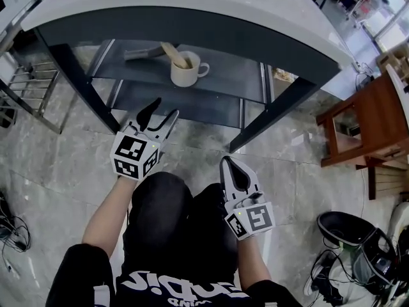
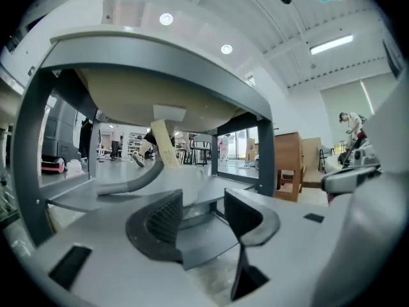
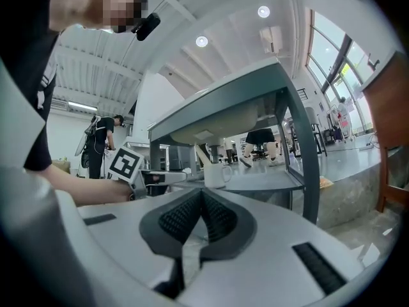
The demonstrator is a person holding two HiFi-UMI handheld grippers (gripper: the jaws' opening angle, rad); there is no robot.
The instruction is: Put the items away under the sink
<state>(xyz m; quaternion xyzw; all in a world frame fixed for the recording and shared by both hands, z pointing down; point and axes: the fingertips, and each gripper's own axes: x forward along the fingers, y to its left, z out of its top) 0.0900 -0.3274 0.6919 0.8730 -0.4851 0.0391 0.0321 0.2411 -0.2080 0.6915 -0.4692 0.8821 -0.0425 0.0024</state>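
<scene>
Person's knees (image 1: pixel 172 210) are closest, w/ both grippers just ahead. Right gripper (image 1: pixel 231 165): jaws pressed together, empty, clear in its own view. Left gripper (image 1: pixel 163 107): jaws spread, nothing btwn them, aimed at mug (image 1: pixel 185 70). Mug stands on shelf (image 1: pixel 236 75) under sink (image 1: pixel 192 5), w/ wooden spatula (image 1: pixel 174 53) in it. Only head view shows grey tool (image 1: pixel 142 53) lying left of mug. Only right gripper view shows the left's marker cube (image 3: pixel 125 164), left of mug.

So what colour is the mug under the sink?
The mug is off-white, clearest in the head view.
</scene>
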